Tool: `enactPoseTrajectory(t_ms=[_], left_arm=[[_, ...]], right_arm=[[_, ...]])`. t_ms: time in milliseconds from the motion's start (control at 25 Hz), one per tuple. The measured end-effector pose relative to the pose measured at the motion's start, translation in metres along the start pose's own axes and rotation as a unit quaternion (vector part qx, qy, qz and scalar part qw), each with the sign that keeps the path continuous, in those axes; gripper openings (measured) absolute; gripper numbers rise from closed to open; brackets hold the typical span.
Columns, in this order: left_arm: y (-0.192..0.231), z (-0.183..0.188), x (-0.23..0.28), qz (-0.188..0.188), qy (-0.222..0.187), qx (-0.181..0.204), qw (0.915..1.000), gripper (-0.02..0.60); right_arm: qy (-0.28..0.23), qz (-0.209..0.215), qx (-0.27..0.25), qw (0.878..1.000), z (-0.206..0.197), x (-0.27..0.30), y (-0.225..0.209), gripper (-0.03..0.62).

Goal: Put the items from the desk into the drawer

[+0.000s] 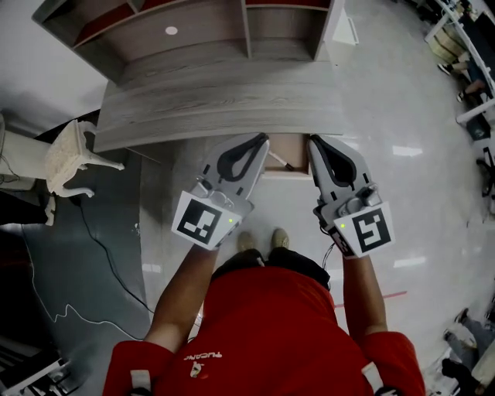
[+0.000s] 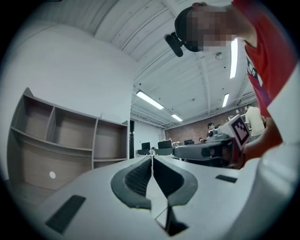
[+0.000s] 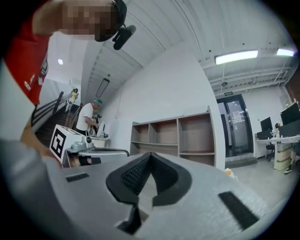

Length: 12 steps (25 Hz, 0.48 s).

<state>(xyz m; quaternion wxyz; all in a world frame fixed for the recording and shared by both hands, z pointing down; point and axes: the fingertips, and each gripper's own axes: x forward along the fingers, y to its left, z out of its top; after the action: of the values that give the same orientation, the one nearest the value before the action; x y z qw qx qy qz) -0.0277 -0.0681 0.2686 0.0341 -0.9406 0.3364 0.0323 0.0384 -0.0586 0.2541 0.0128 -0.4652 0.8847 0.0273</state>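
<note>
The wooden desk (image 1: 216, 100) lies ahead of me, and I see no loose items on its top. Under its front edge a drawer (image 1: 289, 157) stands partly pulled out, its brown inside showing between my two grippers. My left gripper (image 1: 264, 139) is shut and empty, its tip at the drawer's left side, just below the desk edge. My right gripper (image 1: 312, 141) is also shut and empty, at the drawer's right side. In the left gripper view the left gripper (image 2: 152, 158) has its jaws pressed together. The right gripper (image 3: 150, 154) shows the same in its own view.
A shelf unit (image 1: 193, 23) stands on the back of the desk, with a white round dot (image 1: 171, 31) on it. A white ornate chair (image 1: 68, 158) is at the left. A cable (image 1: 100, 240) runs over the floor. My shoes (image 1: 261, 240) are below the drawer.
</note>
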Motion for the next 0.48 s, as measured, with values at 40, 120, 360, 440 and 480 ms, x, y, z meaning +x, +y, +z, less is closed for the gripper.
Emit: enactPoseTrajectory(t_ms=[40, 120, 360, 440, 480], left_arm=[[-0.001, 0.004, -0.003, 0.0, -0.003, 0.001, 1.0, 0.014], [-0.003, 0.009, -0.01, -0.001, -0.007, 0.004, 1.0, 0.014], [-0.003, 0.01, -0.018, -0.001, -0.009, 0.011, 0.9999, 0.014], [-0.003, 0.009, -0.018, 0.0, -0.01, 0.01, 0.9999, 0.014], [-0.003, 0.008, -0.018, 0.0, -0.01, 0.009, 0.9999, 0.014]], right_arm=[[-0.011, -0.001, 0.004, 1.0, 0.004, -0.003, 0.004, 0.005], [-0.026, -0.003, 0.009, 1.0, 0.007, -0.009, 0.012, 0.005], [-0.022, -0.006, 0.006, 1.0, -0.002, -0.016, 0.02, 0.003], [-0.021, -0.008, 0.005, 1.0, -0.003, -0.016, 0.019, 0.003], [-0.02, -0.009, 0.003, 1.0, -0.003, -0.016, 0.019, 0.003]])
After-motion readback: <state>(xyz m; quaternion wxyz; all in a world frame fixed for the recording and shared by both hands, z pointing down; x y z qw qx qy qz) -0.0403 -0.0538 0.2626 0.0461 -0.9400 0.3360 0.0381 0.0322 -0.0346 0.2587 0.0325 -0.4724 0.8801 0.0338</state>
